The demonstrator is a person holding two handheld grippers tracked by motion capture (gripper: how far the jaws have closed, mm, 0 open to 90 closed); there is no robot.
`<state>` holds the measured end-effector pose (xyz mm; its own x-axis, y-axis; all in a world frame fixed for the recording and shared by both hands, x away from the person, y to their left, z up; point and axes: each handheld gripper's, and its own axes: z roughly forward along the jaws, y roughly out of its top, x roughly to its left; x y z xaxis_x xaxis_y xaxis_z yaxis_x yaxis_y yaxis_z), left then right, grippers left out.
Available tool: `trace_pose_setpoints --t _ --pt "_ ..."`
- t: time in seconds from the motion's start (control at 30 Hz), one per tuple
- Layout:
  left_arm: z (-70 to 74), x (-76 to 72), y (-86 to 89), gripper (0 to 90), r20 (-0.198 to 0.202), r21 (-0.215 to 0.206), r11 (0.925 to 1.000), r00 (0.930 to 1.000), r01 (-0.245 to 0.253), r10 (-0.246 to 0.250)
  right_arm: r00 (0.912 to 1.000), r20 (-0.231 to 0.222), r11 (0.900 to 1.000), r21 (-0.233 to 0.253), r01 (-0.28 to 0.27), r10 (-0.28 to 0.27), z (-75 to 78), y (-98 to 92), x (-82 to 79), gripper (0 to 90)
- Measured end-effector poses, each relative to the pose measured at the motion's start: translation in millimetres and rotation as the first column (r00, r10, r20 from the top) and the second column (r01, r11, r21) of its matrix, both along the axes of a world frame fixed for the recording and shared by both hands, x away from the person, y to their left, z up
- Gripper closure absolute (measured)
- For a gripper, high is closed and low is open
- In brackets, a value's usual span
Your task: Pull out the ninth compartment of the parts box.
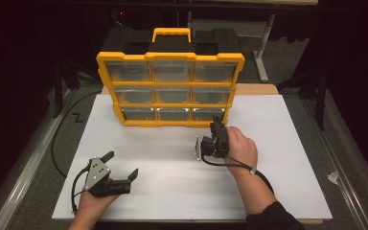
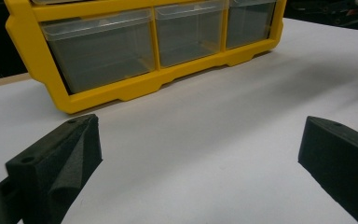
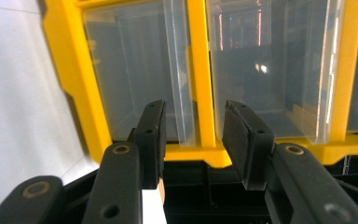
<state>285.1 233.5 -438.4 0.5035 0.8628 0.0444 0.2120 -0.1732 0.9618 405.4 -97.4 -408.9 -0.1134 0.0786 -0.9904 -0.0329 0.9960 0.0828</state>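
A yellow organiser [image 1: 170, 57] with a black back and clear drawers in three rows stands upright at the far side of a white board [image 1: 172, 187]. My right gripper [image 1: 216, 121] is held in a hand just in front of the bottom right drawer [image 1: 208, 114], turned on its side. It is open by a narrow gap with nothing between its fingers. In the right gripper view the right gripper [image 3: 193, 116] points at a yellow divider [image 3: 200, 70] between two drawers. My left gripper [image 1: 122, 163] rests low at the near left, wide open and holding nothing. The left gripper [image 2: 200, 144] faces the organiser's bottom row [image 2: 98, 51].
The organiser has a yellow carry handle [image 1: 171, 33] on top. A black cable [image 1: 57, 139] loops on the grey floor left of the board. A table leg [image 1: 261, 62] stands behind on the right. A scrap of paper [image 1: 333, 177] lies on the floor at right.
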Motion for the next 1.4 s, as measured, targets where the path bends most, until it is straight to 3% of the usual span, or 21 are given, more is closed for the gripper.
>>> trace_pose_setpoints --t 0.1,0.23,0.37,0.4,0.43,0.47,0.57,0.63,0.67,0.97,1.03,1.13,1.4 --pt "0.3 -0.3 0.0 0.1 0.002 -0.003 1.0000 1.0000 0.002 -0.002 0.9999 0.003 1.000 0.018 0.012 -0.012 -1.1 2.2 7.3 63.1" --pt "0.7 -0.8 0.7 0.1 0.006 -0.006 1.0000 1.0000 0.002 -0.002 0.9998 0.008 1.000 -0.012 0.019 -0.019 -3.5 5.3 19.2 63.5" --pt "0.8 -0.5 1.4 0.1 0.008 -0.007 1.0000 1.0000 -0.002 0.002 0.9993 0.002 0.999 -0.003 0.038 -0.038 -5.1 8.3 28.5 64.8" --pt "0.8 -0.4 1.5 0.1 0.008 -0.008 1.0000 1.0000 -0.002 0.002 0.9992 -0.011 0.999 -0.025 0.037 -0.038 -4.2 9.3 31.1 65.3" --pt "0.7 -0.3 1.5 0.1 0.008 -0.008 1.0000 1.0000 -0.002 0.002 0.9996 0.004 1.000 0.004 0.027 -0.027 -7.6 10.1 32.9 65.6" --pt "0.6 -0.2 1.5 0.1 0.007 -0.007 1.0000 1.0000 -0.002 0.002 0.9994 -0.007 0.999 -0.021 0.033 -0.033 -7.5 13.6 34.6 66.6" --pt "0.4 0.0 1.2 0.1 0.009 -0.006 1.0000 0.9999 -0.005 0.005 0.9994 -0.012 0.999 -0.034 0.032 -0.033 -7.9 16.1 36.6 67.8" --pt "0.5 -0.2 1.6 0.1 0.017 -0.003 0.9998 0.9997 -0.017 0.017 0.9999 0.007 1.000 -0.019 0.013 -0.013 -10.8 17.5 39.9 68.6" --pt "0.6 -0.2 2.0 0.1 0.015 -0.006 0.9998 0.9997 -0.019 0.019 0.9994 -0.012 0.999 -0.035 0.033 -0.033 -10.5 18.3 40.3 69.5" --pt "-0.5 0.4 2.5 0.1 0.010 -0.006 0.9997 0.9997 -0.021 0.022 0.9991 -0.013 0.998 -0.050 0.040 -0.040 -12.6 19.8 45.3 73.7" --pt "-0.5 0.5 2.4 0.1 0.011 -0.005 0.9997 0.9997 -0.022 0.022 0.9993 -0.006 0.998 -0.041 0.038 -0.038 -14.6 20.1 46.0 75.3" --pt "-0.4 0.3 2.5 0.1 0.010 -0.007 0.9997 0.9997 -0.023 0.023 0.9990 0.019 0.996 -0.076 0.042 -0.040 -16.5 20.7 47.1 76.1" --pt "-0.5 0.2 3.6 0.1 0.010 -0.011 0.9996 0.9997 -0.024 0.024 0.9980 0.039 0.996 -0.074 0.052 -0.050 -18.1 21.3 48.5 77.6"
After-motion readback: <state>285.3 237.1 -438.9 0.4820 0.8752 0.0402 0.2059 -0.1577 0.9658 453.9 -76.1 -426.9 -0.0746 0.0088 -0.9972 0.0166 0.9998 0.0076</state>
